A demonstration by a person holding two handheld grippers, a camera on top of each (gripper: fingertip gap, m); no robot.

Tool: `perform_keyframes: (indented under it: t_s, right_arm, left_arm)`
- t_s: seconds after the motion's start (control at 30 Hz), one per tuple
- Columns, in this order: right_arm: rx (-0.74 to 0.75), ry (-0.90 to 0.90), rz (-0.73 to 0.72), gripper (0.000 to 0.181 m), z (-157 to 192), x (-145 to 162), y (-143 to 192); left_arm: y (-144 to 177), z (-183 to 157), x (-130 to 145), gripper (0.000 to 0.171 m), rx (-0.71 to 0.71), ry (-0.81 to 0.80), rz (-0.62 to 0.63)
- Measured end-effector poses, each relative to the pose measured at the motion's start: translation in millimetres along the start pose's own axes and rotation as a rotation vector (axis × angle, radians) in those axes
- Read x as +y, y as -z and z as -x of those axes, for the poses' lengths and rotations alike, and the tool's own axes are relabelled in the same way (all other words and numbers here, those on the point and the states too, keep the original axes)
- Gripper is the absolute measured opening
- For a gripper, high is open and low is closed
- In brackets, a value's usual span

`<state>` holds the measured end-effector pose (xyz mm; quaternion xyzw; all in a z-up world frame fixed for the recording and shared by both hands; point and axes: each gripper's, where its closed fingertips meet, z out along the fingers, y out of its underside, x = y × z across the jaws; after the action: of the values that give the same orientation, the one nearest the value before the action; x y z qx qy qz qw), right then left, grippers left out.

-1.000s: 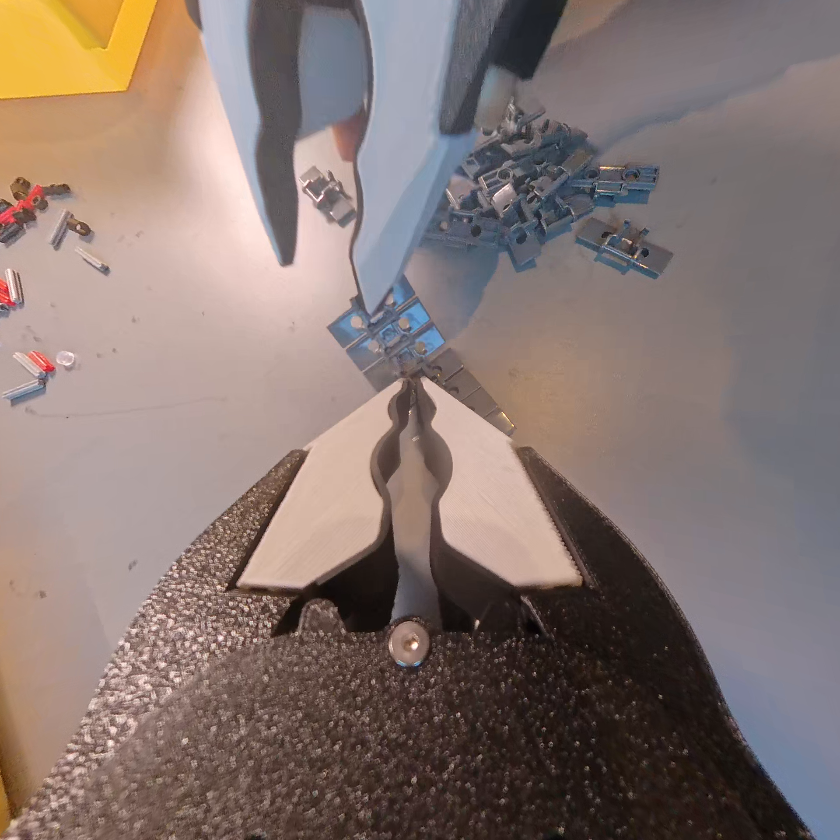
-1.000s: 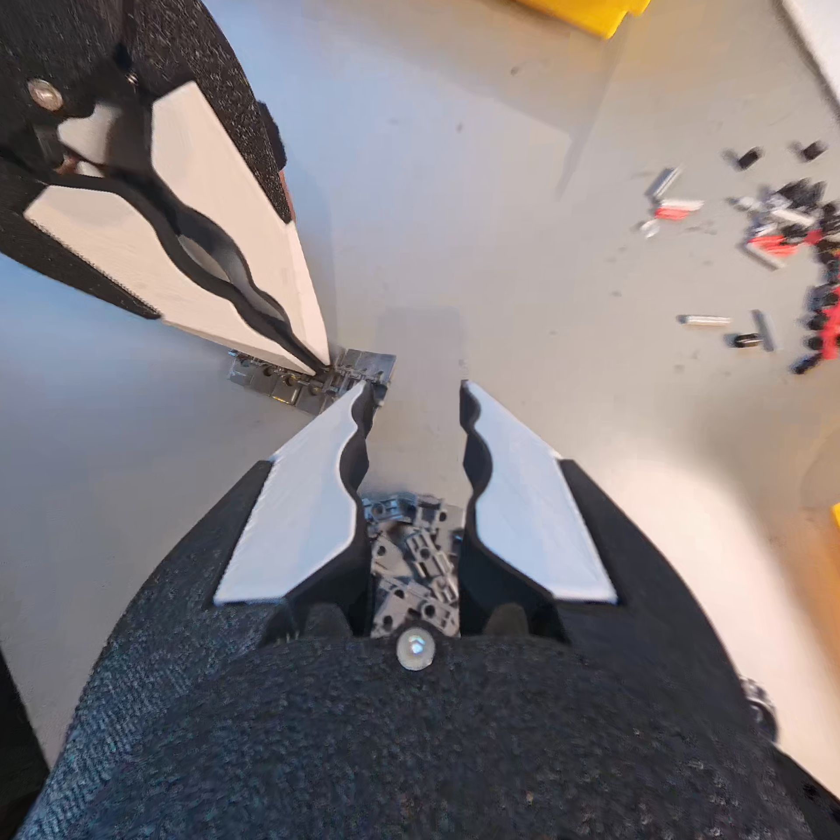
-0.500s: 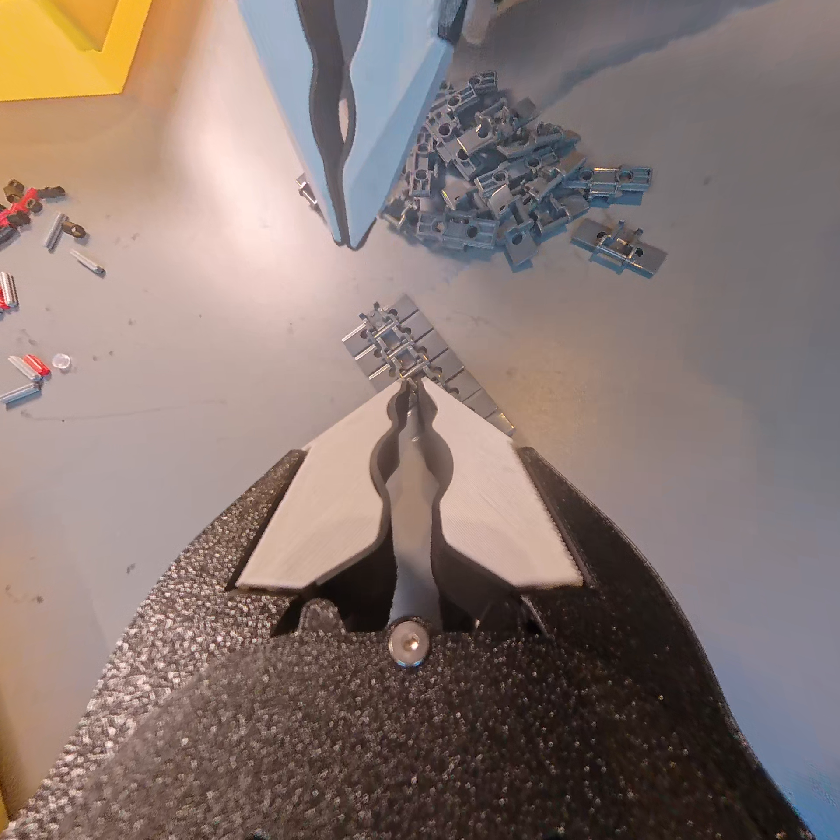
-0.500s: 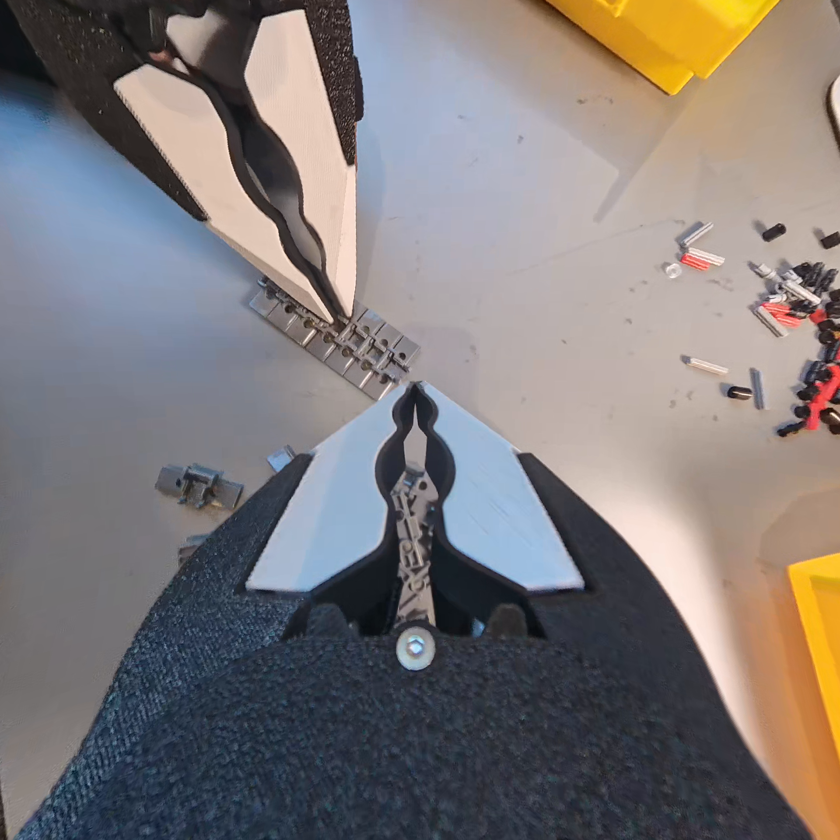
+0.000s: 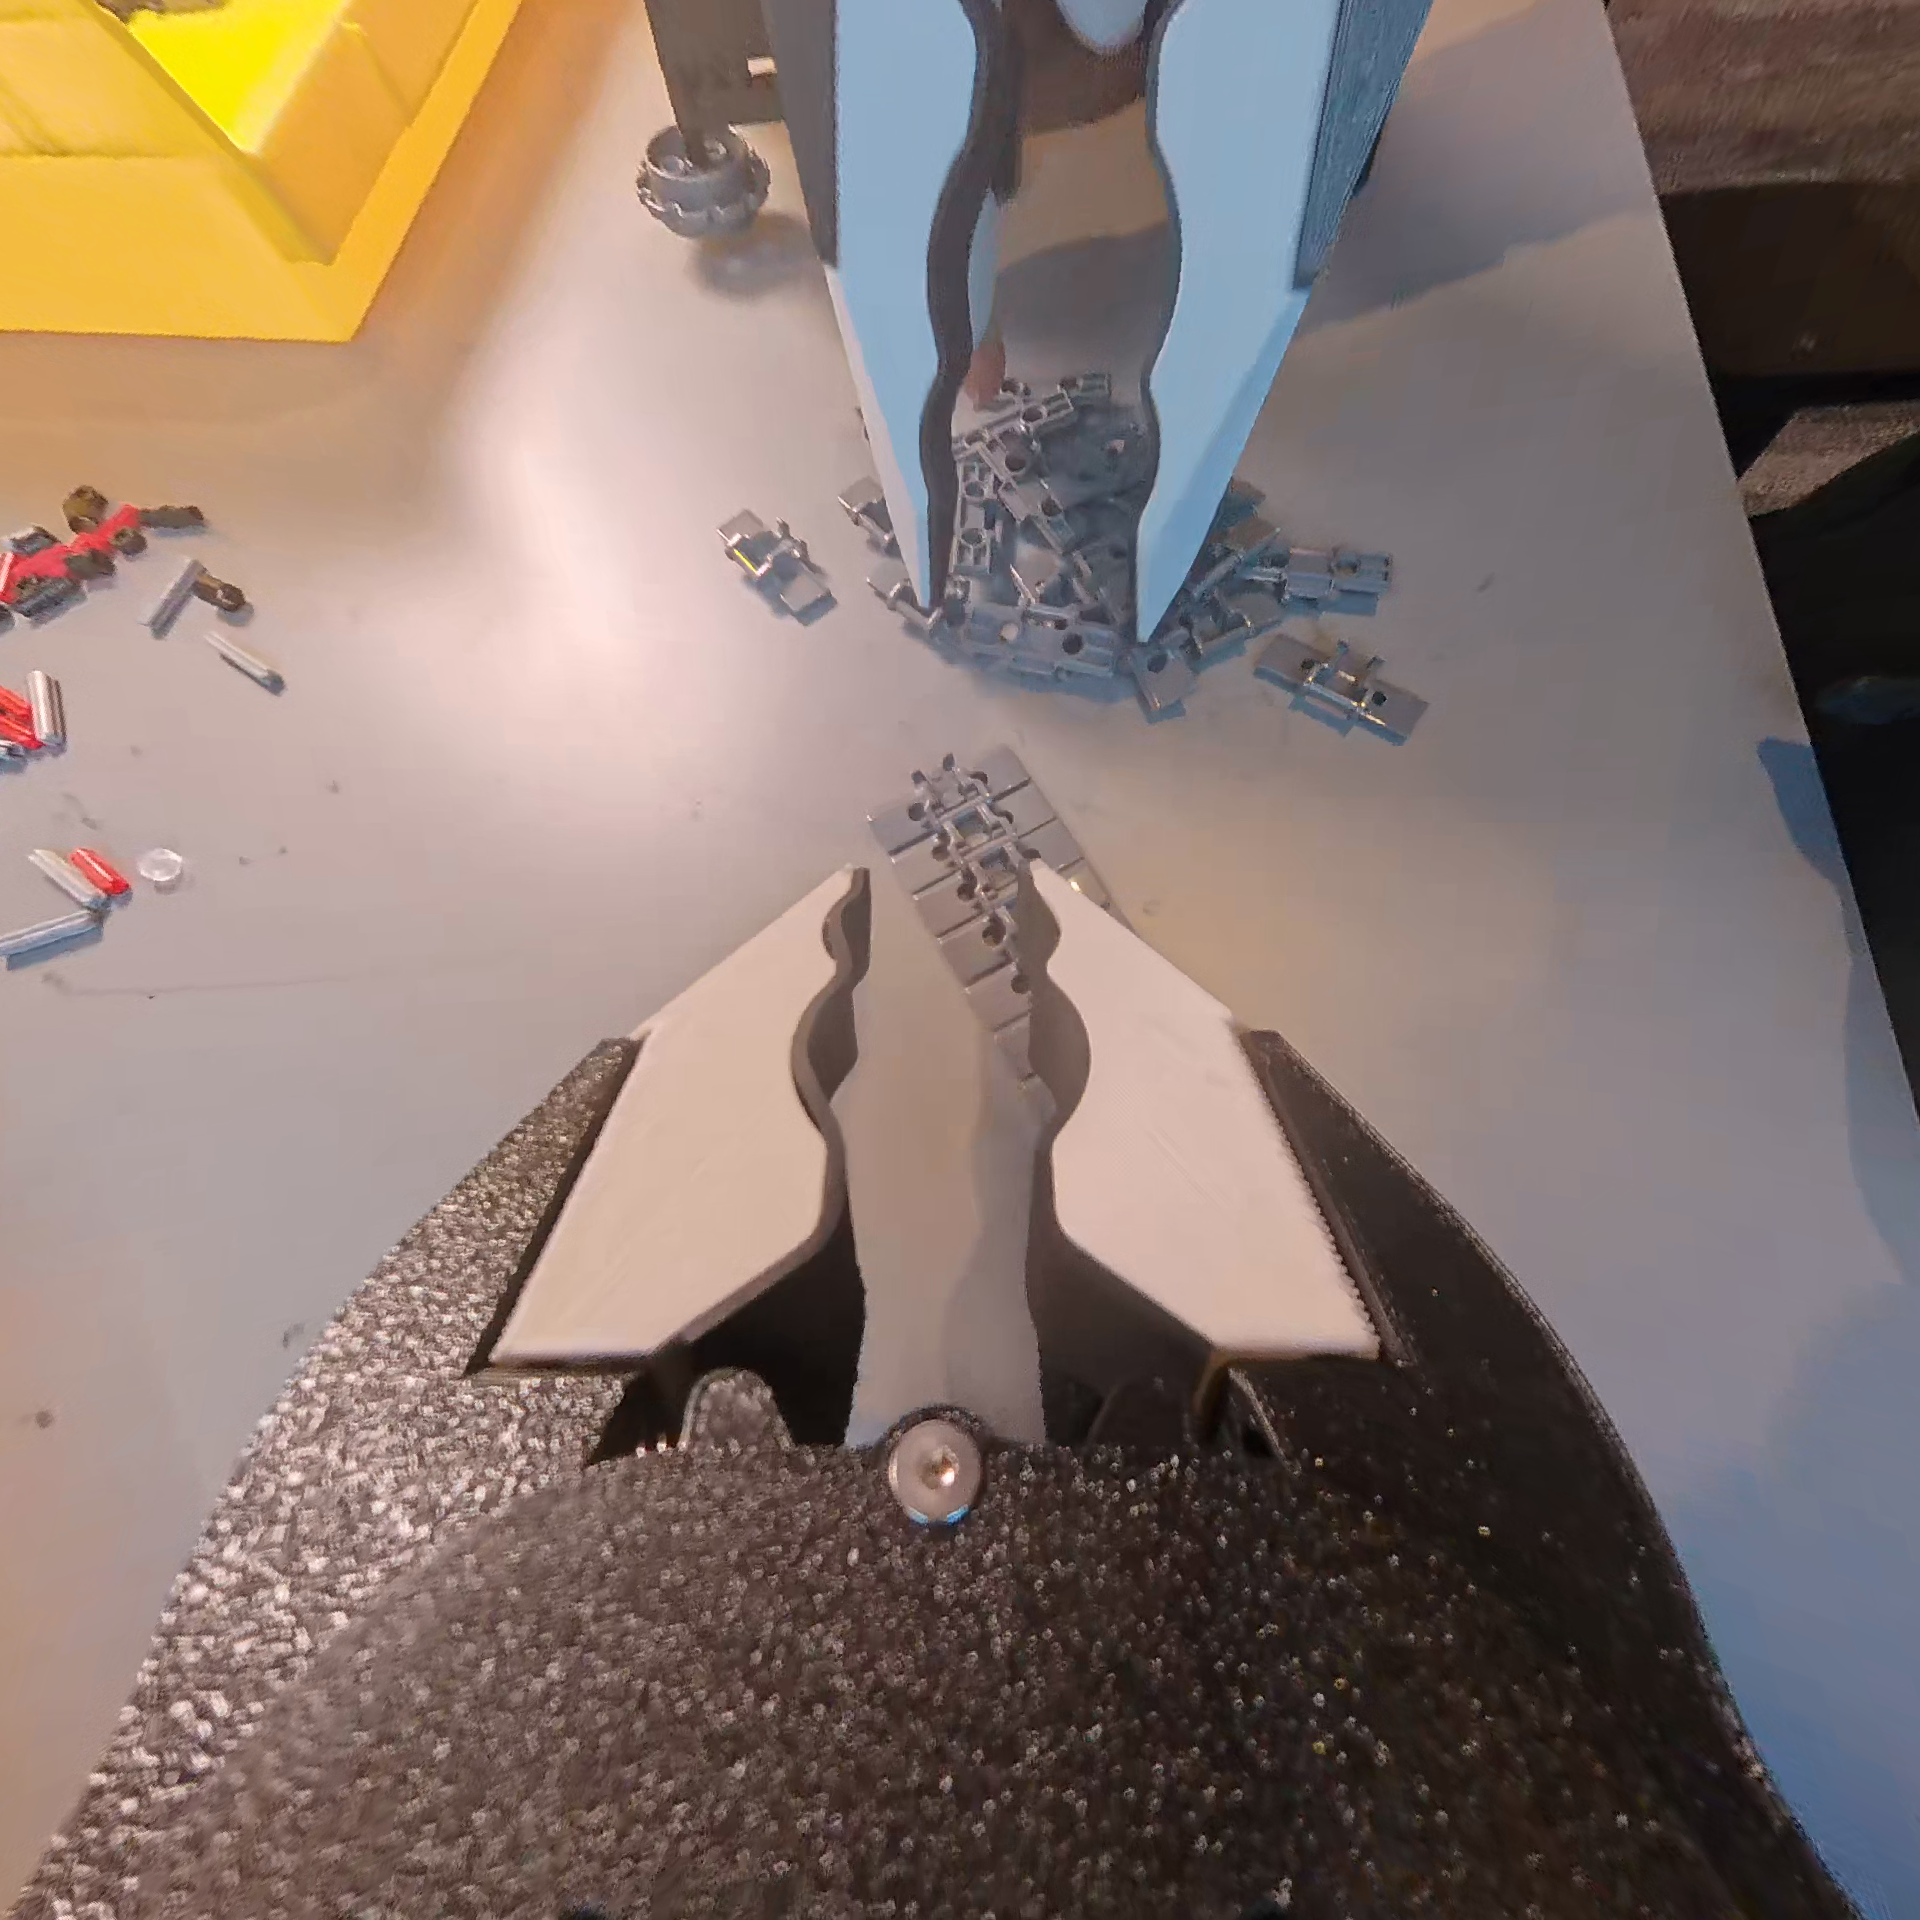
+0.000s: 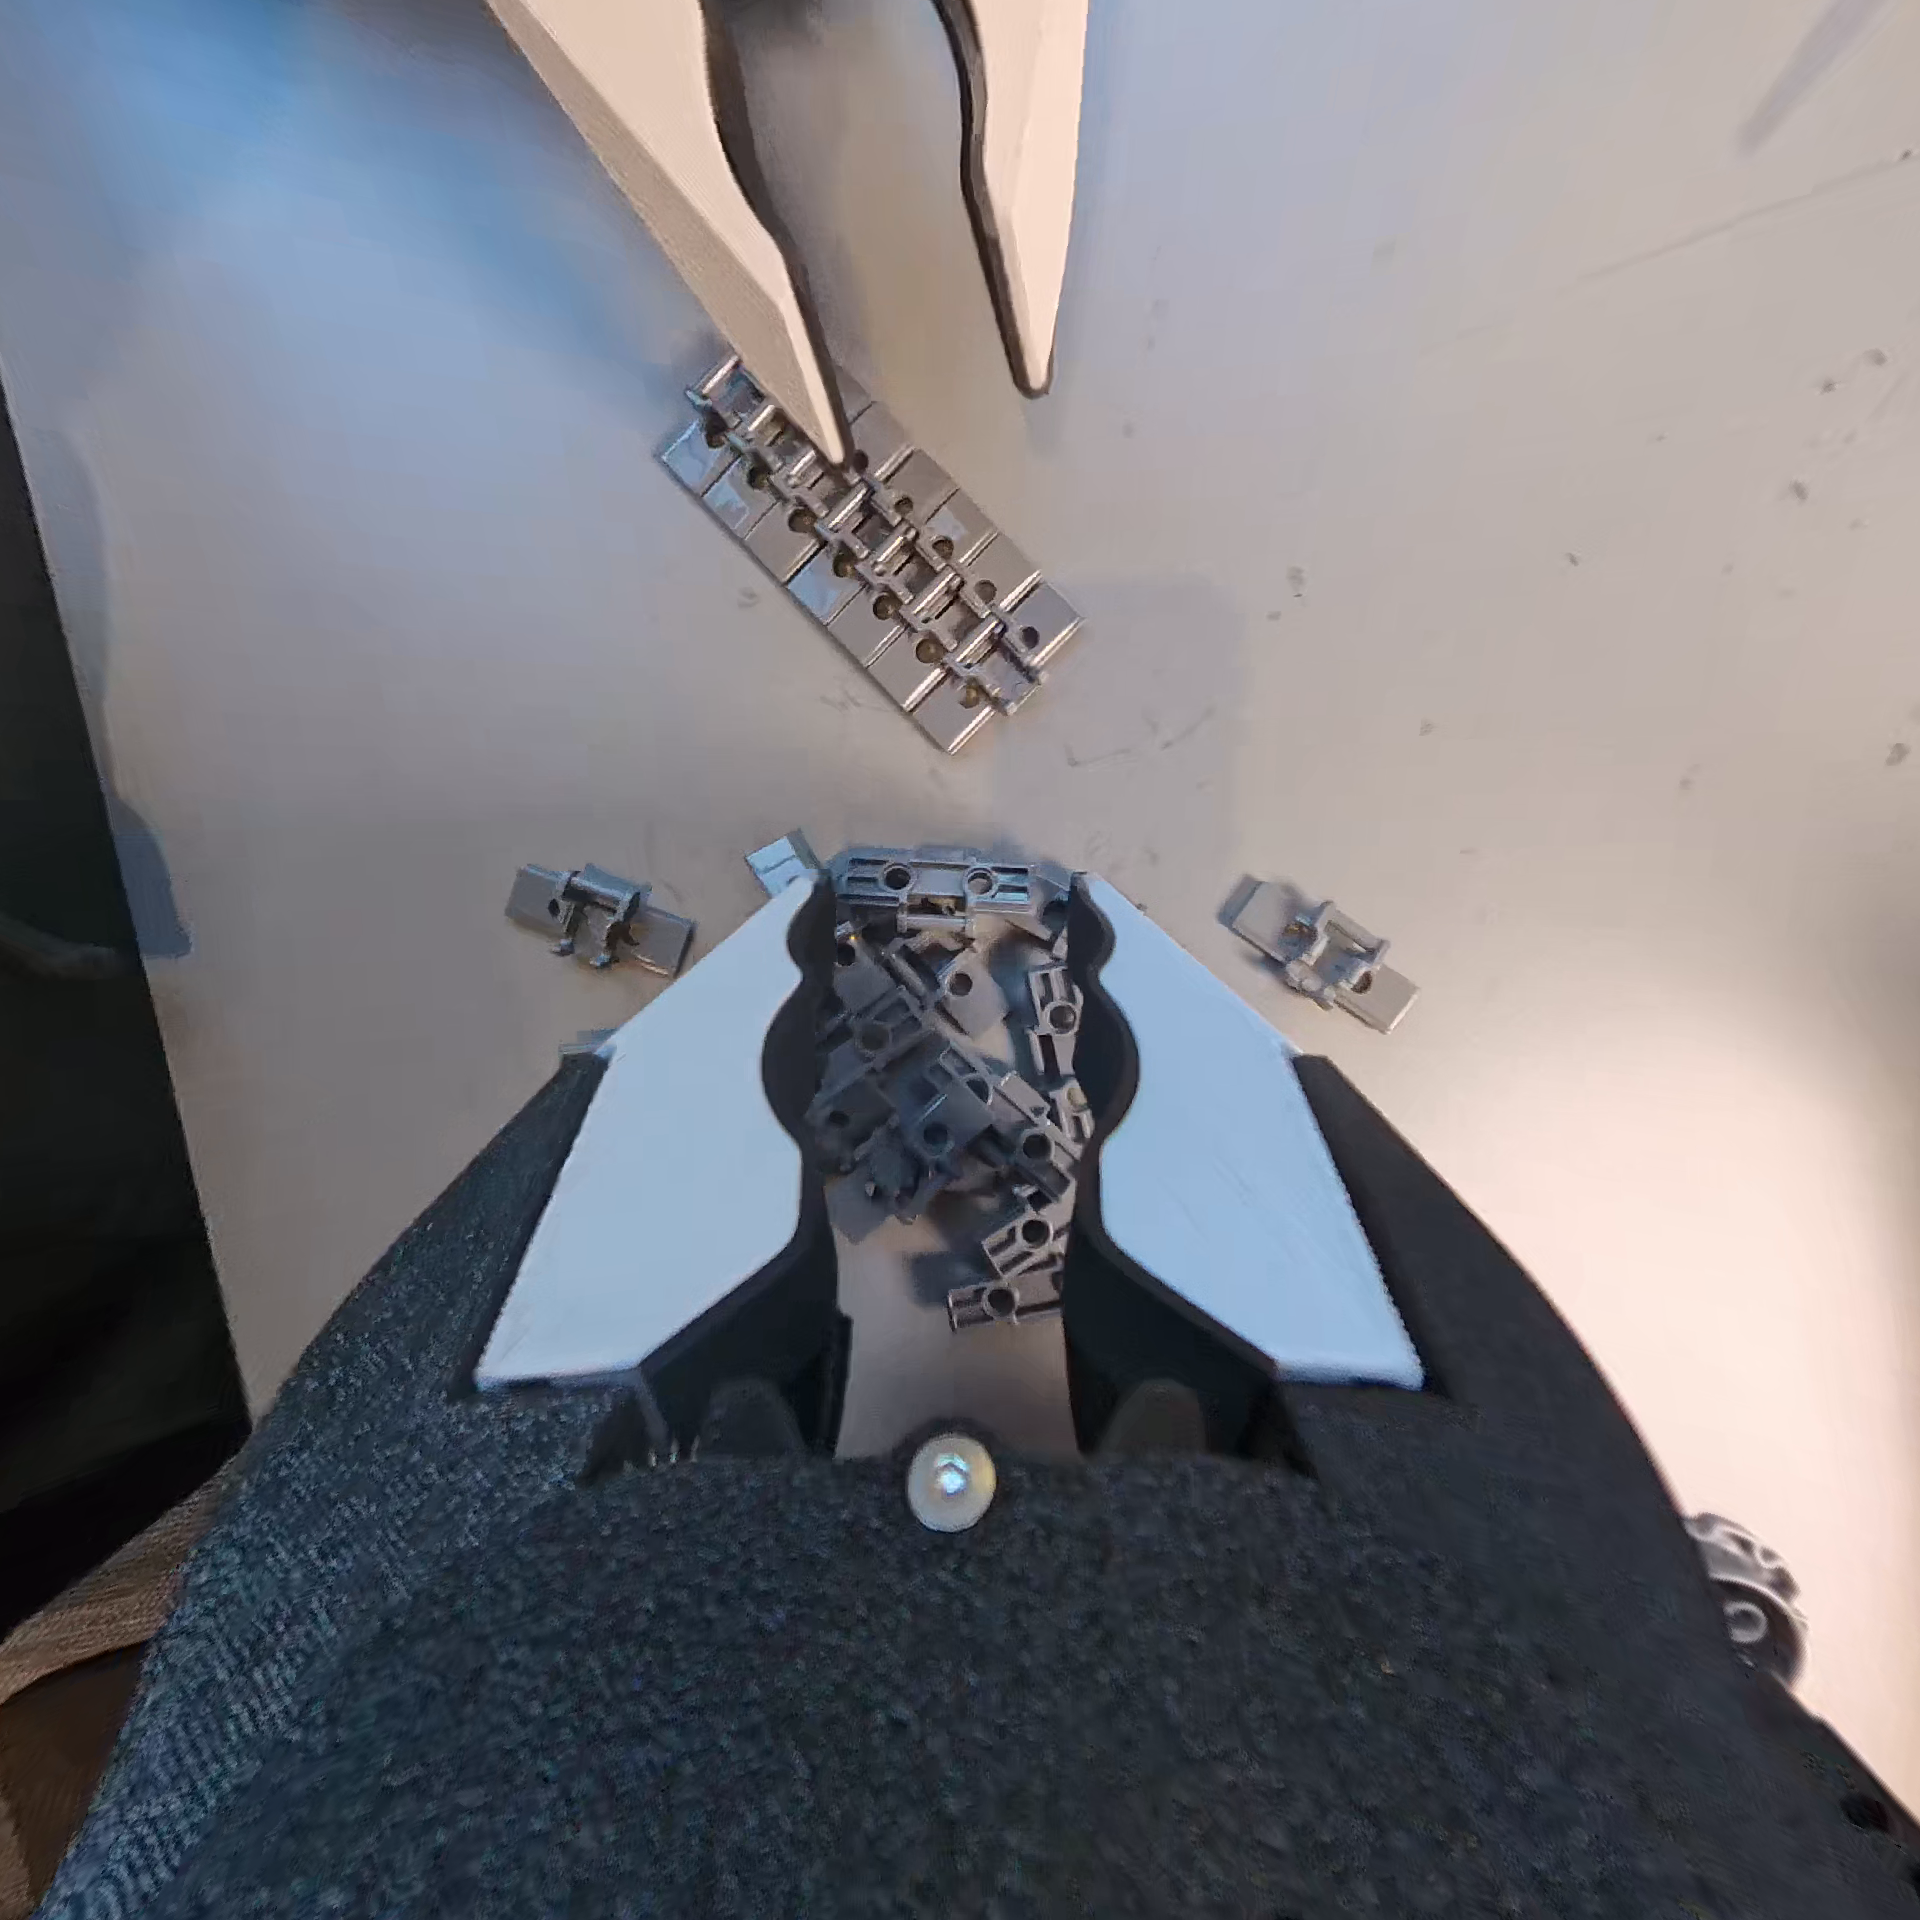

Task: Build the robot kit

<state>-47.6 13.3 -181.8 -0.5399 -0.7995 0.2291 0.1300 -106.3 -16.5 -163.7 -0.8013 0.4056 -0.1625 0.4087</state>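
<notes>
Grey link pile [image 6: 940, 1081] sits between the open right tool [image 6: 945, 894]; left tool [image 5: 945, 883] open over a chain strip [image 5: 971, 883].

I am holding the left tool [image 5: 945, 883] low and pointing forward, its two pale fingers [image 5: 727, 1122] standing apart with a clear gap between the tips. I am aiming the right tool [image 6: 945, 888] steeply downward from the opposite side, its fingers [image 6: 686, 1174] likewise spread wide, gripping nothing.
</notes>
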Motion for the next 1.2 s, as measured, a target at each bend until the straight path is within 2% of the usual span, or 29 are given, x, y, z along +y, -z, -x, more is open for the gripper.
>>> perform_keyframes:
  t_s: [0.13, 0.2, 0.3, 0.37, 0.4, 0.53, 0.67, 0.7, 0.73, 0.8, 0.9, 1.0, 1.1, 1.2]
  right_arm:
    - [-0.002, -0.01, 0.001, 0.036, -2.5, -0.6, -2.0]
    - [-0.002, 0.0, -0.022, 0.013, -2.6, -2.7, -0.2]
    - [0.02, 0.018, -0.078, 0.007, -4.3, -7.4, 5.2]
    - [0.033, 0.022, -0.105, 0.011, -4.6, -9.4, 8.8]
    - [0.032, 0.016, -0.108, 0.019, -4.2, -9.6, 9.4]
    - [0.031, 0.044, -0.133, 0.014, 1.8, -14.7, 9.9]
    - [0.025, 0.022, -0.064, 0.042, 4.3, -7.8, -3.1]
    - [0.039, 0.031, -0.045, 0.042, 3.6, -5.5, -6.7]
    - [0.067, 0.047, -0.022, 0.04, 0.9, -2.5, -9.8]
    - [0.08, 0.073, -0.044, 0.017, 2.2, -6.4, -9.5]
    - [0.122, 0.14, -0.13, 0.0, 1.8, -18.8, 0.0]
    - [0.176, 0.22, -0.245, 0.0, 4.6, -35.1, 14.0]
    - [0.246, 0.254, -0.235, 0.0, -3.8, -34.3, 13.1]
    - [0.217, 0.184, -0.259, 0.021, -11.0, -40.4, 5.8]
  left_arm:
    - [4.0, 1.7, -5.5, 0.026, 0.002, 0.011, -0.041]
    - [5.8, 2.1, -7.5, 0.026, 0.003, 0.015, -0.056]
    - [8.1, 1.3, -11.7, 0.026, 0.016, 0.024, -0.083]
    - [8.5, 0.8, -13.3, 0.026, 0.026, 0.033, -0.093]
    - [8.0, 1.2, -13.1, 0.025, 0.028, 0.036, -0.091]
    - [5.6, 0.4, -12.4, 0.025, 0.031, 0.029, -0.08]
    - [3.5, 0.2, -10.1, 0.024, 0.026, 0.022, -0.064]
    - [3.4, 0.6, -10.0, 0.024, 0.024, 0.022, -0.063]
    - [3.7, 0.8, -10.1, 0.024, 0.022, 0.023, -0.065]
    - [4.8, 1.3, -11.1, 0.024, 0.018, 0.023, -0.073]
    - [7.1, 0.9, -13.5, 0.022, 0.024, 0.028, -0.092]
    - [9.7, -0.5, -17.5, 0.021, 0.046, 0.045, -0.118]
    - [10.0, 3.0, -17.3, 0.022, 0.045, 0.068, -0.12]
    - [7.8, 15.5, -13.0, 0.022, -0.009, 0.111, -0.093]
